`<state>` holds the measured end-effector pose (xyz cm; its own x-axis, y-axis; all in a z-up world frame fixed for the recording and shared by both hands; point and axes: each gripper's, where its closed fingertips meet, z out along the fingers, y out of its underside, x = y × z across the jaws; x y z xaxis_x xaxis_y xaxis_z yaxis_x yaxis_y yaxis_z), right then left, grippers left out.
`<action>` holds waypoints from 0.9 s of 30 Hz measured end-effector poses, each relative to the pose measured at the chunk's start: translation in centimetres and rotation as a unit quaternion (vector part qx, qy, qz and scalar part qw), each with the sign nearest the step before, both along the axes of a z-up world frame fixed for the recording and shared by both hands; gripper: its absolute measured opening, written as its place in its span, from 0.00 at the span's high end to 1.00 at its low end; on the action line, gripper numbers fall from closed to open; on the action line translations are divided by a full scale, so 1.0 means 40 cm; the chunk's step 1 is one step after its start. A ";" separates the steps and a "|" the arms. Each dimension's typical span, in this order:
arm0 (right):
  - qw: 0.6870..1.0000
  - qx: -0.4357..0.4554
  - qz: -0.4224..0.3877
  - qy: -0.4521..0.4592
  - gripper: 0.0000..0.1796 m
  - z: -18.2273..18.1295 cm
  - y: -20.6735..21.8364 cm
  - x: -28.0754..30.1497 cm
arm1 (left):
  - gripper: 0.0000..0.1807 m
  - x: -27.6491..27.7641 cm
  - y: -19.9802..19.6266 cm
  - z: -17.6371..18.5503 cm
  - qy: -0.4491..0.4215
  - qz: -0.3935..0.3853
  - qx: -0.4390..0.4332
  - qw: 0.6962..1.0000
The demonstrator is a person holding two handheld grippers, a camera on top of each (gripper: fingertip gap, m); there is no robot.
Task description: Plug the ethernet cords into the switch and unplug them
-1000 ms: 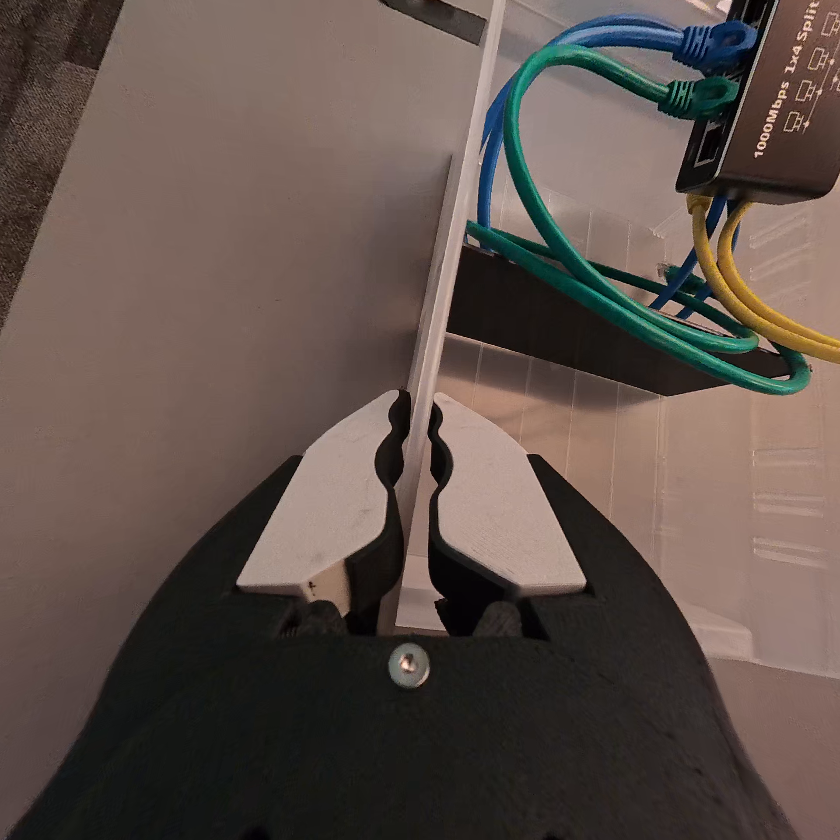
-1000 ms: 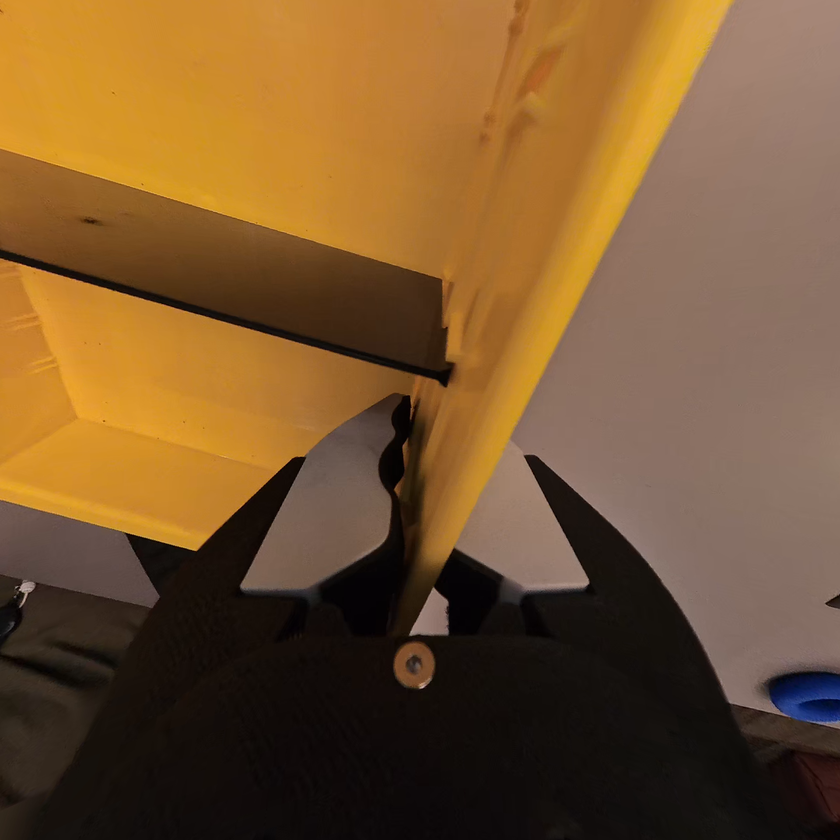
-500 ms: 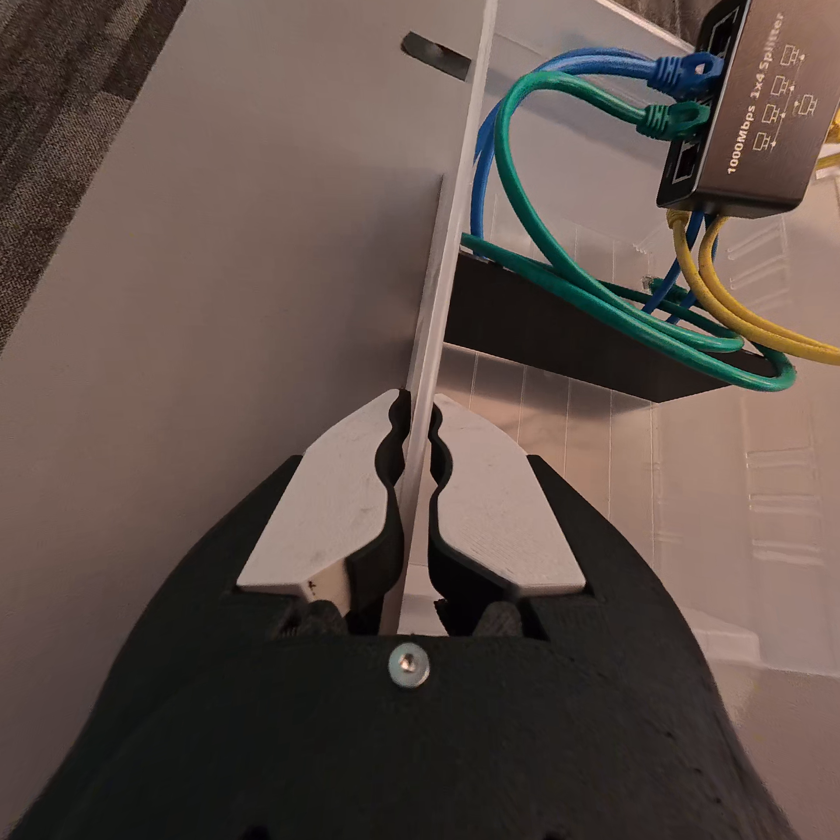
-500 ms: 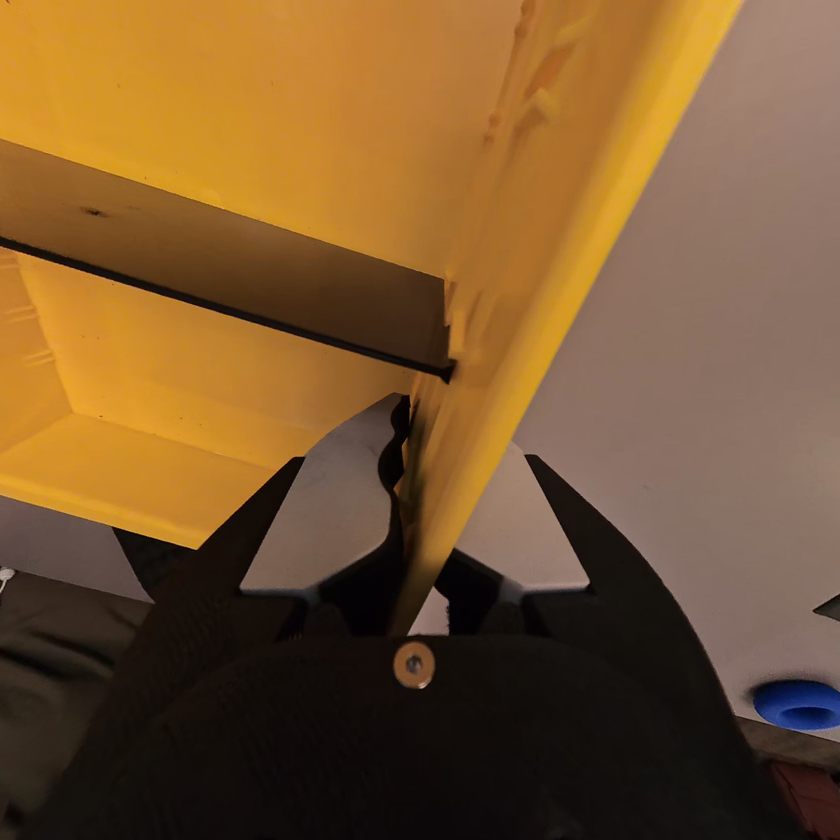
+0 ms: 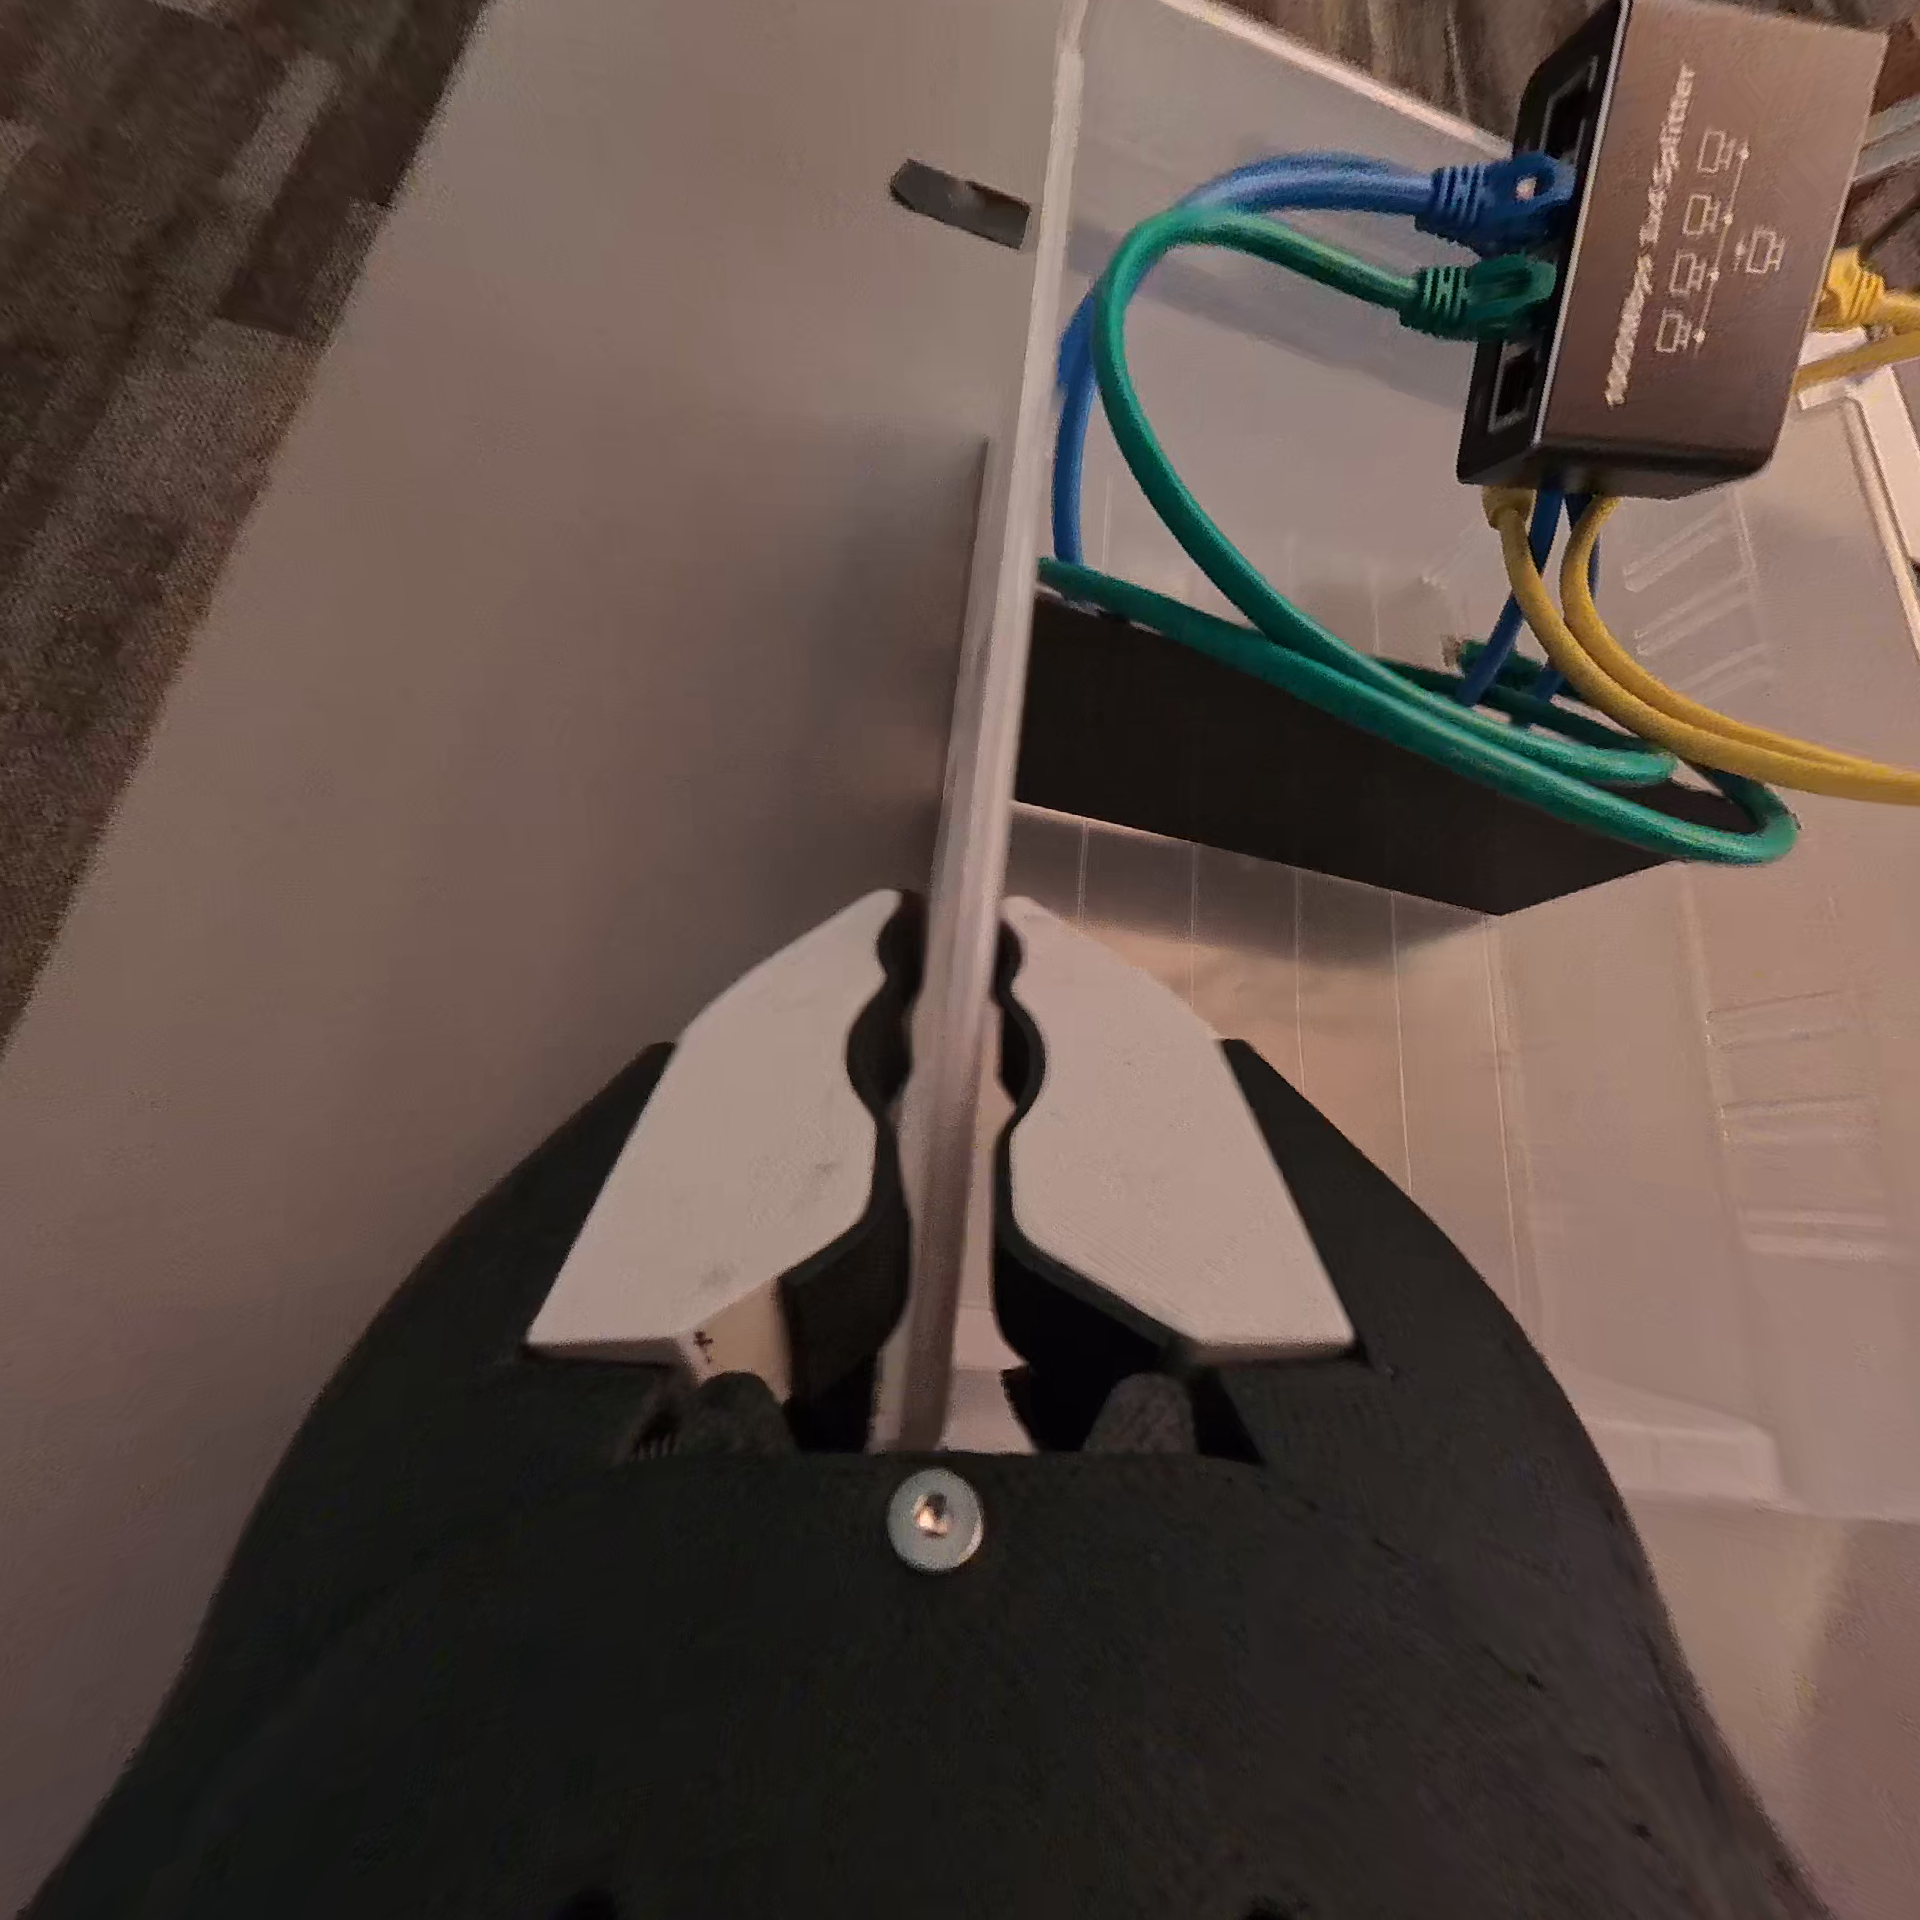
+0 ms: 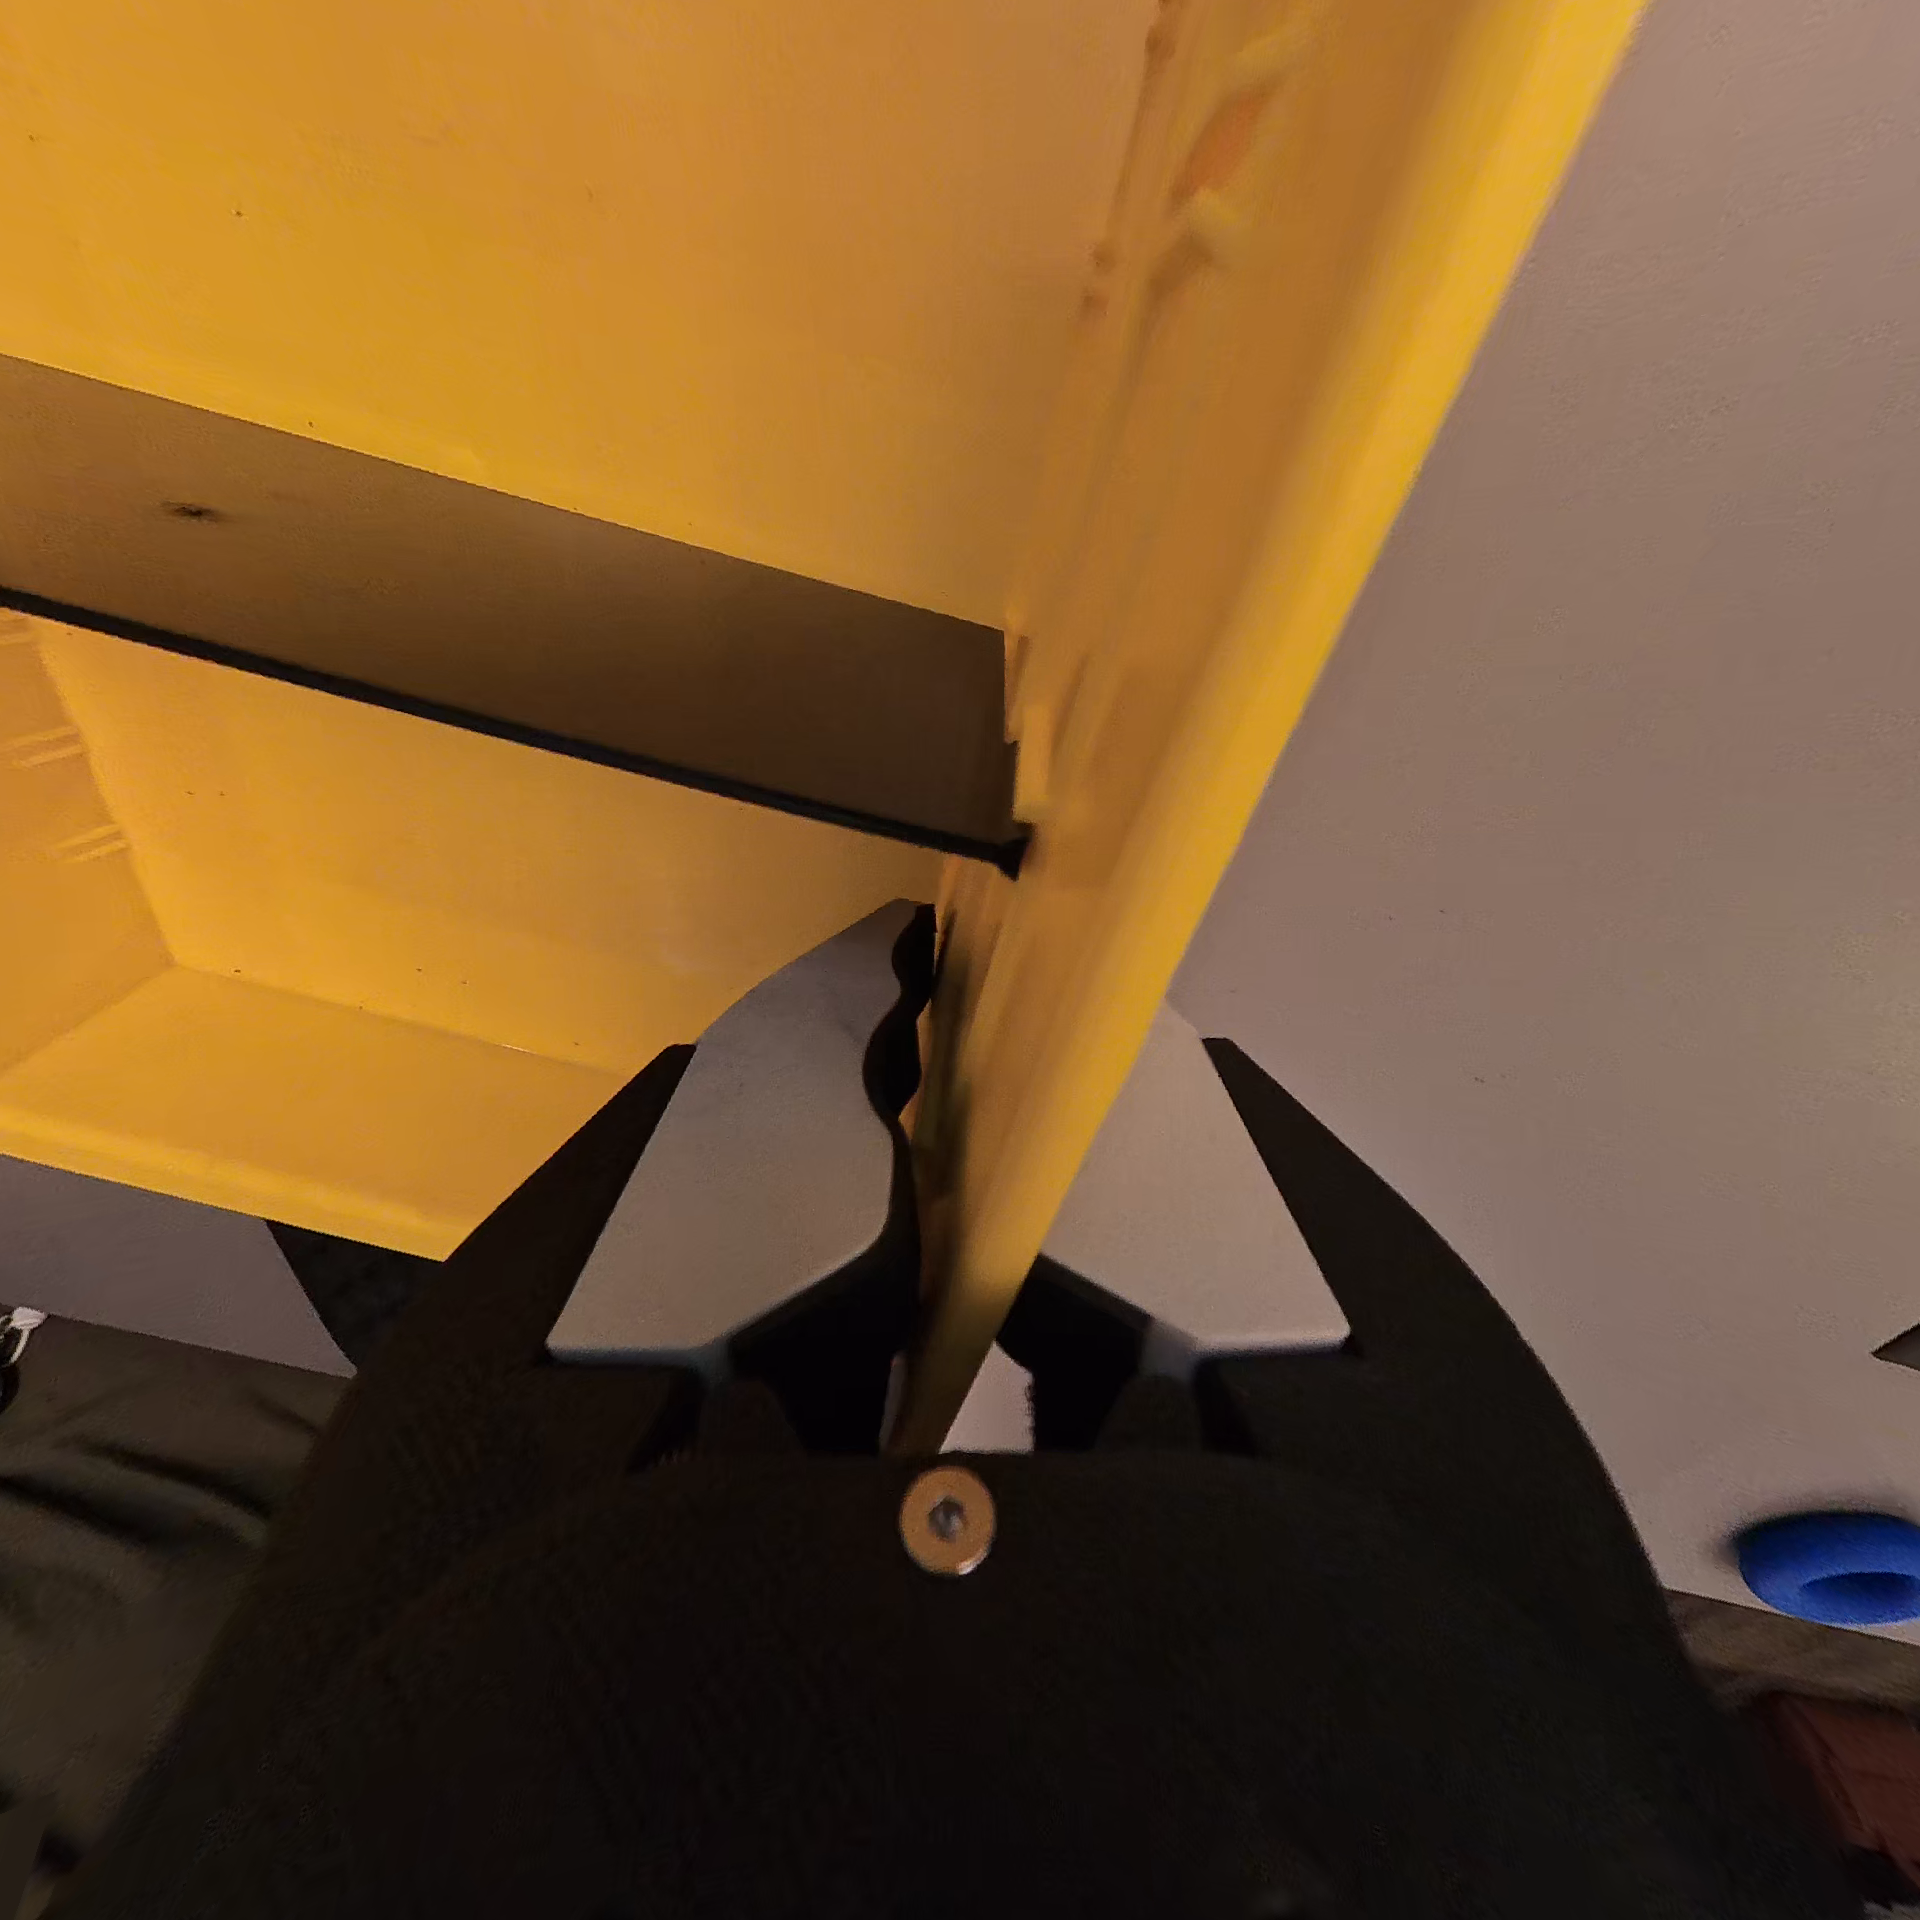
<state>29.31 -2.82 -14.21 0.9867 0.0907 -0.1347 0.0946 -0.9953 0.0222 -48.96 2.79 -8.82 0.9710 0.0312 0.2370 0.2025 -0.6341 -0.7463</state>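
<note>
The dark grey switch (image 5: 1683, 260) lies inside a clear plastic bin (image 5: 997, 644) at the upper right of the left wrist view. A blue cord (image 5: 1486, 197) and a green cord (image 5: 1465, 301) are plugged into its side. Yellow cords (image 5: 1621, 686) run from its far end and loop below it. My left gripper (image 5: 951, 914) is shut on the clear bin's side wall. My right gripper (image 6: 997, 966) is shut on the side wall of a yellow bin (image 6: 623, 260); its right finger is mostly hidden behind that wall.
A dark divider (image 5: 1247, 810) crosses the clear bin under the cord loops. The yellow bin has a dark divider (image 6: 520, 623) too. Both bins are over a white table (image 5: 520, 623), with carpet (image 5: 156, 260) beyond its left edge. A blue ring (image 6: 1839, 1579) lies at the lower right. The grippers' ends are close to 80 cm from one another. The dark grey switch (image 5: 1683, 260) sits 20 cm or so from the ends of my left fingers.
Both grips hold as before. In the left view the switch and cords have slid down and left in frame, and more carpet shows. In the right view the blue ring has shifted slightly left.
</note>
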 end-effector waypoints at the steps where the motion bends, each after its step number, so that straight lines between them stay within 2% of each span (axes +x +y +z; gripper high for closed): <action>1: 1.000 0.003 0.001 -0.007 0.93 0.000 0.001 0.004 | 0.79 -0.023 0.000 0.011 0.010 0.022 0.017 1.000; 2: 1.000 0.006 0.005 -0.014 0.89 0.000 0.003 0.007 | 0.67 -0.045 -0.002 0.029 0.022 0.042 0.041 0.998; 3: 1.000 0.008 0.010 -0.017 0.86 0.000 0.003 0.006 | 0.61 -0.061 -0.007 0.057 0.032 0.053 0.070 0.996; 5: 0.999 0.009 0.024 -0.022 0.83 0.004 0.001 0.004 | 0.58 -0.065 -0.009 0.129 0.053 0.047 0.141 0.987; 8: 0.997 0.034 0.040 -0.054 0.80 0.018 0.015 0.020 | 0.55 0.008 0.012 0.237 0.089 -0.038 0.231 0.968; 10: 0.995 0.057 0.048 -0.059 0.77 0.031 0.027 0.020 | 0.54 0.078 0.046 0.299 0.140 -0.108 0.274 0.946; 12: 0.992 0.089 0.059 -0.074 0.74 0.052 0.041 0.023 | 0.47 0.146 0.097 0.333 0.208 -0.171 0.290 0.918; 14: 0.985 0.128 0.062 -0.097 0.74 0.080 0.055 0.033 | 0.45 0.221 0.152 0.323 0.280 -0.254 0.268 0.886; 16: 0.978 0.171 0.062 -0.105 0.73 0.112 0.060 0.031 | 0.41 0.288 0.194 0.270 0.341 -0.342 0.201 0.853; 19: 0.960 0.251 0.065 -0.104 0.72 0.166 0.050 0.012 | 0.44 0.306 0.283 0.224 0.447 -0.367 0.123 0.807; 21: 0.946 0.310 0.059 -0.077 0.71 0.197 0.034 -0.022 | 0.46 0.328 0.329 0.188 0.458 -0.399 0.091 0.789; 24: 0.930 0.359 0.062 -0.045 0.75 0.211 0.002 -0.065 | 0.39 0.348 0.380 0.127 0.456 -0.446 0.038 0.769; 26: 0.927 0.365 0.055 -0.073 0.76 0.204 -0.005 -0.045 | 0.35 0.356 0.397 0.097 0.447 -0.473 0.006 0.759; 27: 0.924 0.369 0.055 -0.085 0.77 0.205 -0.004 -0.033 | 0.37 0.358 0.402 0.083 0.447 -0.485 -0.006 0.752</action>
